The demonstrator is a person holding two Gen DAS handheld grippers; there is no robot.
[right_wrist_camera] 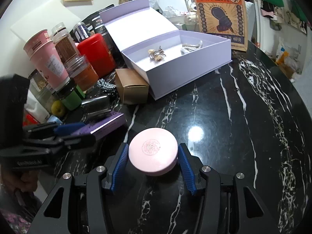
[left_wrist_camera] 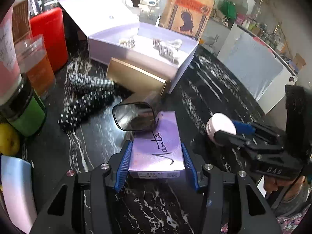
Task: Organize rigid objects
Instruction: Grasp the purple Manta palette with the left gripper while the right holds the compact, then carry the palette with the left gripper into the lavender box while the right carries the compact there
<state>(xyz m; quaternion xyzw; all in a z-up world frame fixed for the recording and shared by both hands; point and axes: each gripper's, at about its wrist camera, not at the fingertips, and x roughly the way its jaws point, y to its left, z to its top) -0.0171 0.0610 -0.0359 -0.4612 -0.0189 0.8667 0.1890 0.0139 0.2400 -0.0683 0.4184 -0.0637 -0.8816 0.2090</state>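
Note:
My left gripper (left_wrist_camera: 156, 156) is shut on a flat purple box (left_wrist_camera: 158, 144) with black script, just above the black marble table. A clear rectangular container (left_wrist_camera: 134, 116) lies tipped against the box's far end. My right gripper (right_wrist_camera: 153, 156) is shut on a round pink compact (right_wrist_camera: 153, 154) and holds it over the table; it also shows in the left wrist view (left_wrist_camera: 221, 126). An open lilac gift box (right_wrist_camera: 175, 62) holding several hair clips stands behind, with a gold carton (right_wrist_camera: 132, 85) against its near side.
Cups, jars and a red canister (right_wrist_camera: 97, 52) crowd the left edge. A checked cloth (left_wrist_camera: 87, 99) lies left of the gold carton. A brown paper bag (right_wrist_camera: 220, 13) stands behind the lilac box. Bare marble (right_wrist_camera: 243, 117) spreads to the right.

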